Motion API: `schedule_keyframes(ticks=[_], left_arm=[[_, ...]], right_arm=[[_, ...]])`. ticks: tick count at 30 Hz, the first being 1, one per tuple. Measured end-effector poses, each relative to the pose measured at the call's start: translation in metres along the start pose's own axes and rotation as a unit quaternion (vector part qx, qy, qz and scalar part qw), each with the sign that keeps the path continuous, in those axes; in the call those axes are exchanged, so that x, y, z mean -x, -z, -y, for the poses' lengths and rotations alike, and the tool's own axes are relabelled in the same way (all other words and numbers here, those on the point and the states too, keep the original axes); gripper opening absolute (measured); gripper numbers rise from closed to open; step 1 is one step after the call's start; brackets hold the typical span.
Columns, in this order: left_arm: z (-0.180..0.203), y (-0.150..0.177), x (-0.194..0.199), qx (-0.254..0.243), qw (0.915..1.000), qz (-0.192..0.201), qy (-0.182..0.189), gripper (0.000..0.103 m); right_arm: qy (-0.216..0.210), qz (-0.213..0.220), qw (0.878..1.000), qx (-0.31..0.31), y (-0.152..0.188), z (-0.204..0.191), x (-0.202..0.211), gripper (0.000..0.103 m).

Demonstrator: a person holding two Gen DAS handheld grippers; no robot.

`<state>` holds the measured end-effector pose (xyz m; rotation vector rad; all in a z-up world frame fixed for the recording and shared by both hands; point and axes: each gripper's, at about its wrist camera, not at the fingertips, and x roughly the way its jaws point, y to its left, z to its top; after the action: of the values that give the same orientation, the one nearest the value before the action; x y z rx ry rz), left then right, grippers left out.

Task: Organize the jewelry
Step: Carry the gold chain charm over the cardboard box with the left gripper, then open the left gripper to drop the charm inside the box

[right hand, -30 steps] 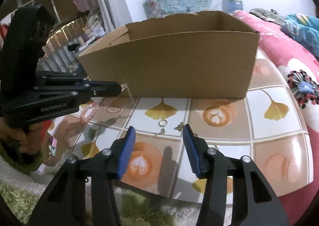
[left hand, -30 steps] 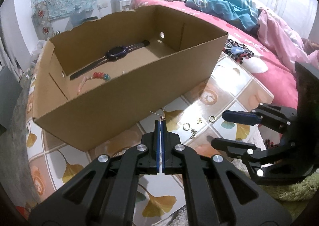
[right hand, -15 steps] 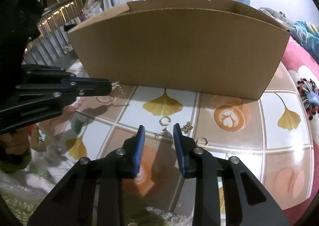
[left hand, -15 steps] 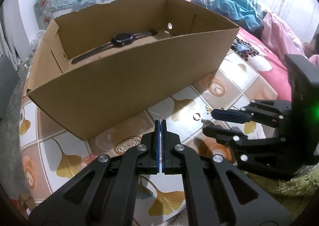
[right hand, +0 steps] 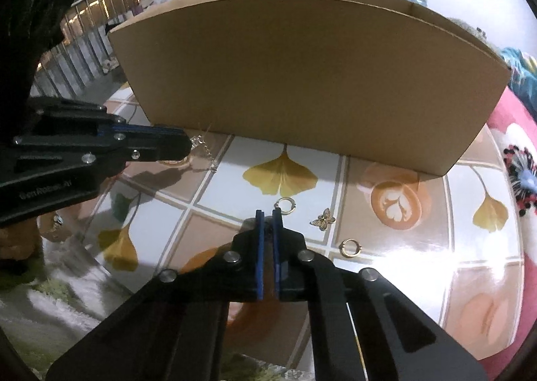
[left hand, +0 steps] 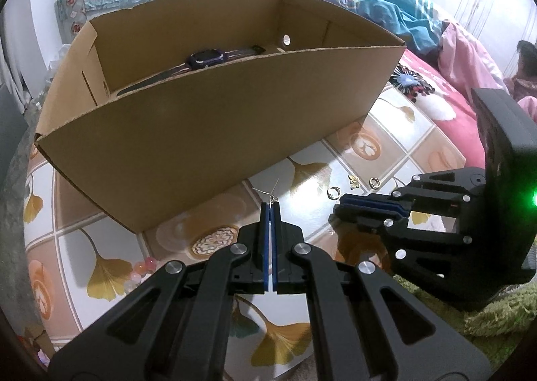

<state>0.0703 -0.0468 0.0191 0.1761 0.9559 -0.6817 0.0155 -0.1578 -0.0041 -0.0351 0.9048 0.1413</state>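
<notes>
An open cardboard box stands on the tile-patterned table top with a dark watch inside. My left gripper is shut on a thin dangling earring, whose chain hangs at the box's front wall. My right gripper is low over the table, its jaws closing onto a small chain earring pinched between the blue pads. Right beside its tips lie a gold hoop, a butterfly charm and another hoop.
A pink bead bracelet lies on the table at the left gripper's near left. A bed with pink and blue bedding lies to the right, and a person sits at its far edge. Green shaggy rug borders the table.
The right gripper's jaws went from wide apart to closed around the small chain earring while it dropped closer to the table. The left gripper stayed shut and sank slightly.
</notes>
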Motion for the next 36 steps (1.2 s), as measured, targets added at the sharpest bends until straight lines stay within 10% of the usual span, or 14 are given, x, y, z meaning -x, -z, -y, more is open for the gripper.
schedule_keyframes(ticks=[18, 29, 36], left_arm=[[0.012, -0.014, 0.051, -0.017, 0.9982, 0.058, 0.0, 0.0], [0.019, -0.08, 0.106, -0.025, 0.9888, 0.132, 0.065, 0.0], [0.005, -0.127, 0.074, -0.018, 0.9913, 0.114, 0.063, 0.0]], right_arm=[[-0.038, 0.084, 0.995, -0.039, -0.005, 0.017, 0.063, 0.004], [-0.062, 0.199, 0.978, -0.027, -0.073, 0.039, 0.114, 0.004], [-0.105, 0.157, 0.981, -0.053, -0.127, 0.079, 0.078, 0.004]])
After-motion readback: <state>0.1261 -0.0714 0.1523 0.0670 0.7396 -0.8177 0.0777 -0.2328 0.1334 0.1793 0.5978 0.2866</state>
